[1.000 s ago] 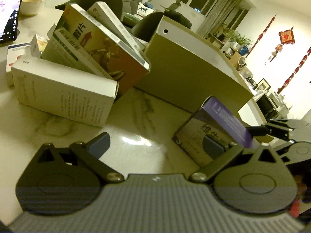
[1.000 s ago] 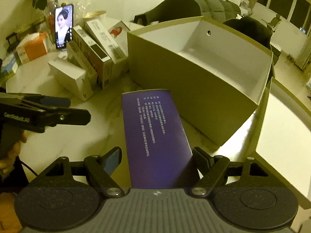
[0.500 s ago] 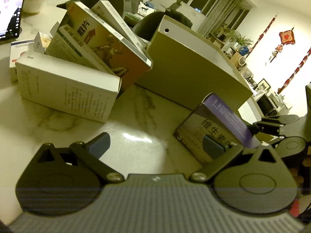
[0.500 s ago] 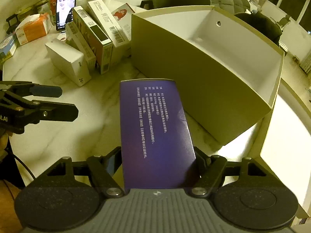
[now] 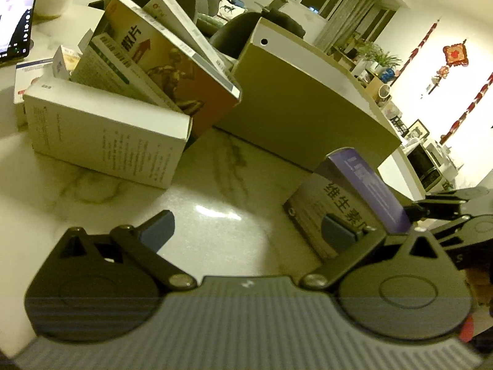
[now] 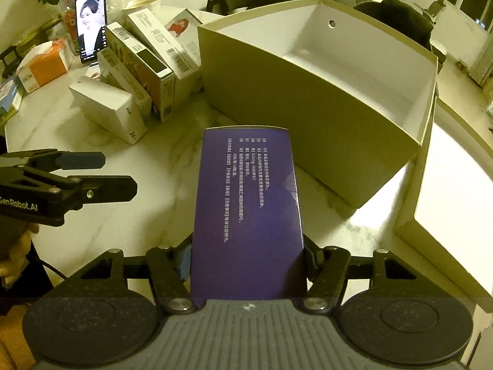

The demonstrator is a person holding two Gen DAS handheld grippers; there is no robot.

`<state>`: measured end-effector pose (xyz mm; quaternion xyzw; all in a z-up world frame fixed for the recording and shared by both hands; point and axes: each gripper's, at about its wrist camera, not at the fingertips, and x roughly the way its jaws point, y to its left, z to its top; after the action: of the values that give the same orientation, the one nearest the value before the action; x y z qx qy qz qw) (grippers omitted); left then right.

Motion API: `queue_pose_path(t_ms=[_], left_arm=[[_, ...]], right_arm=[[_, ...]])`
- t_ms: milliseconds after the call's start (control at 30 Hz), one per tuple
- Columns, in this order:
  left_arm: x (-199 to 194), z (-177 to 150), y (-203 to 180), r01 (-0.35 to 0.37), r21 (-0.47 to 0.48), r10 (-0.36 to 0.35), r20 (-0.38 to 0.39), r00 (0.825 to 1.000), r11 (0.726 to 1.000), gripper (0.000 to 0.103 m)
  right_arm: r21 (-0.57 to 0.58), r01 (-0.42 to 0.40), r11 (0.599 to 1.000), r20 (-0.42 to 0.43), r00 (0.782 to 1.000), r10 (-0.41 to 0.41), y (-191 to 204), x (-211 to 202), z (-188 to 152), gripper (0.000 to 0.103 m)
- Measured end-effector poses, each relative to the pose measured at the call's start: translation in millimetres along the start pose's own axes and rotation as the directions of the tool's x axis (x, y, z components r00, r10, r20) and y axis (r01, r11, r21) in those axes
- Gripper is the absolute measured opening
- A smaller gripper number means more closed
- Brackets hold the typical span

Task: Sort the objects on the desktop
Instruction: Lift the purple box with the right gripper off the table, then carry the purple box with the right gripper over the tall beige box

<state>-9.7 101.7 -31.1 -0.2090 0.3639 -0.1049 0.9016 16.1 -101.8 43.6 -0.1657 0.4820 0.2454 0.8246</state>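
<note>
A purple box [image 6: 246, 191] with white print sits tilted between the fingers of my right gripper [image 6: 246, 259]. The jaws are closing, and both pads lie against the box's long sides. From the left wrist, the purple box [image 5: 354, 203] leans with its lower end on the marble table [image 5: 215, 185], and the right gripper [image 5: 431, 206] holds its upper end. My left gripper [image 5: 246, 228] hovers open over bare marble with nothing between its fingers. In the right wrist view, the left gripper [image 6: 107, 174] is at the left. Just beyond stands an open cardboard box [image 6: 308, 108], white inside.
A pile of medicine boxes [image 6: 138, 71] leans together at the back left, with a white box [image 5: 104, 141] in front. Behind it are a propped phone [image 6: 91, 26] and an orange tissue pack [image 6: 43, 64]. The cardboard box's lid [image 6: 456, 185] lies at the right.
The right gripper's jaws have drawn in onto the purple box's sides, and the camera has come closer over it. The left gripper has stayed put.
</note>
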Motion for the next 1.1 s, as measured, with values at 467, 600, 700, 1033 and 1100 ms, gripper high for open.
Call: queue_pose_path(t_ms=[467, 600, 700, 1033, 1100], left_arm=[[-4, 6, 2, 0.010, 0.000, -0.010, 0.009, 1.000, 1.000, 0.103], [-3, 6, 1, 0.012, 0.001, -0.012, 0.008, 1.000, 1.000, 0.103], [-3, 7, 0, 0.014, 0.004, -0.014, 0.005, 1.000, 1.000, 0.103], [-4, 12, 4, 0.009, -0.011, -0.008, 0.009, 1.000, 1.000, 0.103], [-3, 13, 6, 0.006, -0.013, -0.006, 0.009, 1.000, 1.000, 0.103]], right_arm=[[0.014, 0.001, 1.000, 0.039, 0.999, -0.001, -4, -42, 10, 0.067], [0.024, -0.009, 1.000, 0.051, 0.999, 0.007, -7, -57, 16, 0.067], [0.027, -0.013, 1.000, 0.064, 0.998, 0.011, -9, -69, 23, 0.067], [0.052, -0.007, 0.999, 0.128, 0.992, 0.000, -23, -100, 49, 0.067], [0.062, -0.003, 0.998, 0.139, 0.990, -0.006, -28, -103, 54, 0.067]])
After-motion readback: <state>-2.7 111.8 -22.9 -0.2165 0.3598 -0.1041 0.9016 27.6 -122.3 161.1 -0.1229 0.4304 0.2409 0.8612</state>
